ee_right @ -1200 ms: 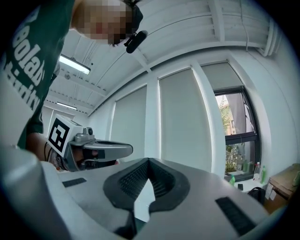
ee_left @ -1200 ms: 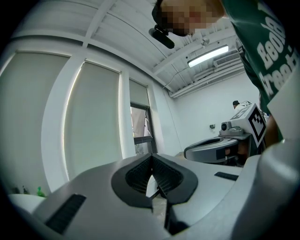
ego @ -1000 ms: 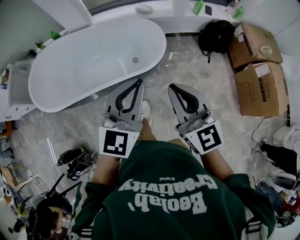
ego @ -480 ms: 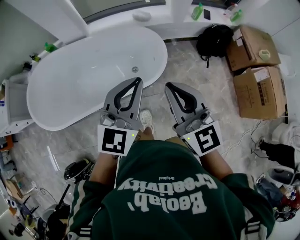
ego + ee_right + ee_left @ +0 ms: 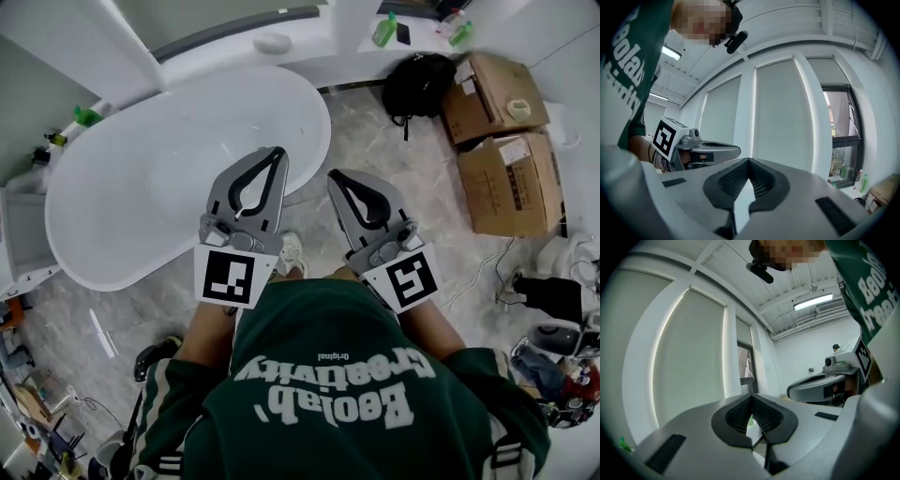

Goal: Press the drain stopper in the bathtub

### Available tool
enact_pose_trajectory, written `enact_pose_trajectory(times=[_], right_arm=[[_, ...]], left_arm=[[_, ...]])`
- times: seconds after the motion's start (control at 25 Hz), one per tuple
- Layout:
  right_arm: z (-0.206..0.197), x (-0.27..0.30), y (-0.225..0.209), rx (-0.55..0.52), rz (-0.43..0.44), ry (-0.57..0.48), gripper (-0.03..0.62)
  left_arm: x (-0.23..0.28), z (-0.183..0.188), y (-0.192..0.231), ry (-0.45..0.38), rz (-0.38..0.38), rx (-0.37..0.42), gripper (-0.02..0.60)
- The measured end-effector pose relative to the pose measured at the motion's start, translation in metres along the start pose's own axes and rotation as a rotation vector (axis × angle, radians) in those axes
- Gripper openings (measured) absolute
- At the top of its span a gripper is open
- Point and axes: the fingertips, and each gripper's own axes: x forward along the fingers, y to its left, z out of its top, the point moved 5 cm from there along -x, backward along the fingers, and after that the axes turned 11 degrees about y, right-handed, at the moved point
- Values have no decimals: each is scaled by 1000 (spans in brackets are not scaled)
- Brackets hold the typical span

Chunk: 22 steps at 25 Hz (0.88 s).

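1. Head view: Both grippers have come closer to the bathtub [image 5: 141,187] over the last 1 s. The left gripper [image 5: 277,151] now reaches over the near rim with its tip above the basin. The right gripper [image 5: 335,175] is just outside the rim, above the marble floor [image 5: 375,159].
2. Head view: The drain stopper showed clear of the left tip 0.5 s ago, but I cannot make it out now. It most likely lies on the tub floor under that tip, near the tub's right end. A backpack [image 5: 420,84] and 2 cardboard boxes [image 5: 511,178] sit well apart to the right.
3. Head view: My read is that this is the approach and the press has not begun. The next move calls for lowering 1 clenched tip over the rim, straight down onto the stopper, then pushing firmly.
4. Left gripper view: The left gripper [image 5: 751,400] has its jaws pressed together, ribbed pads meeting, with nothing between them. The camera tilts up at blinds and a window [image 5: 745,366], so neither tub nor stopper appears. The right gripper [image 5: 825,386] shows at the right, cut off by the person's sleeve.
5. Right gripper view: The right gripper [image 5: 749,165] is likewise clenched and empty. The left gripper [image 5: 705,151] shows at the left. Only blinds and ceiling fill the background, so height above the tub cannot be judged here.
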Motion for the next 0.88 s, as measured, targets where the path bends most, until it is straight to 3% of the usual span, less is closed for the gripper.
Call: enact_pose_trajectory(times=[0.52, 0.88], right_arm=[[13, 40, 5, -52, 52, 0, 9], [25, 75, -2, -113, 124, 13, 9]], left_arm=[[1, -13, 31, 18, 41, -11, 8], [1, -11, 61, -14, 141, -38, 8]])
